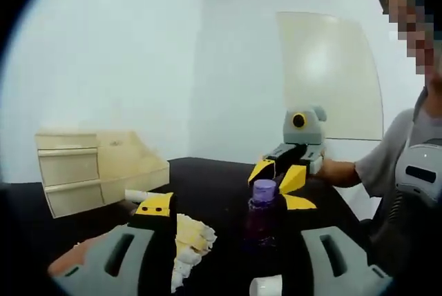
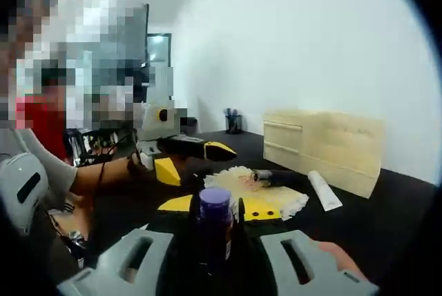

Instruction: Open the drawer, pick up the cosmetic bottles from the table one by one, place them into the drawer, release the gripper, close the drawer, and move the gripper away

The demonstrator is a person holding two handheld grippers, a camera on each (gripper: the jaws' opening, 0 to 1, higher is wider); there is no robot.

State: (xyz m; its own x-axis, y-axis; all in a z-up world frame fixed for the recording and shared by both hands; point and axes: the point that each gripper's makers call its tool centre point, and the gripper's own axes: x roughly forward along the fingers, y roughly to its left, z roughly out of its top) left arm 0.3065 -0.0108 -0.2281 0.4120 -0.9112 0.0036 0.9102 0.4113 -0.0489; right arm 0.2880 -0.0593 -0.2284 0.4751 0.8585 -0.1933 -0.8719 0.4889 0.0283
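Note:
A dark bottle with a purple cap (image 1: 263, 208) stands upright on the black table (image 1: 214, 179), close in front of my left gripper (image 1: 228, 205), whose jaws are spread wide, open and empty. My right gripper (image 1: 278, 174) faces me from beyond the bottle, its yellow fingers apart. In the right gripper view the same purple-capped bottle (image 2: 214, 221) stands between the yellow tips of my right gripper (image 2: 219, 206), which is open. The left gripper (image 2: 193, 160) reaches in from the left, open. A white tube (image 2: 323, 190) and a dark bottle (image 2: 277, 177) lie near the wooden drawer unit (image 2: 324, 148), drawers shut.
A cream scalloped mat (image 1: 190, 239) lies on the table under my left jaw, the mat (image 2: 238, 180) sitting between bottle and drawers. The drawer unit (image 1: 72, 175) has an open-topped box on its right. A white tube (image 1: 140, 195) lies before it. A person (image 1: 407, 151) stands at right.

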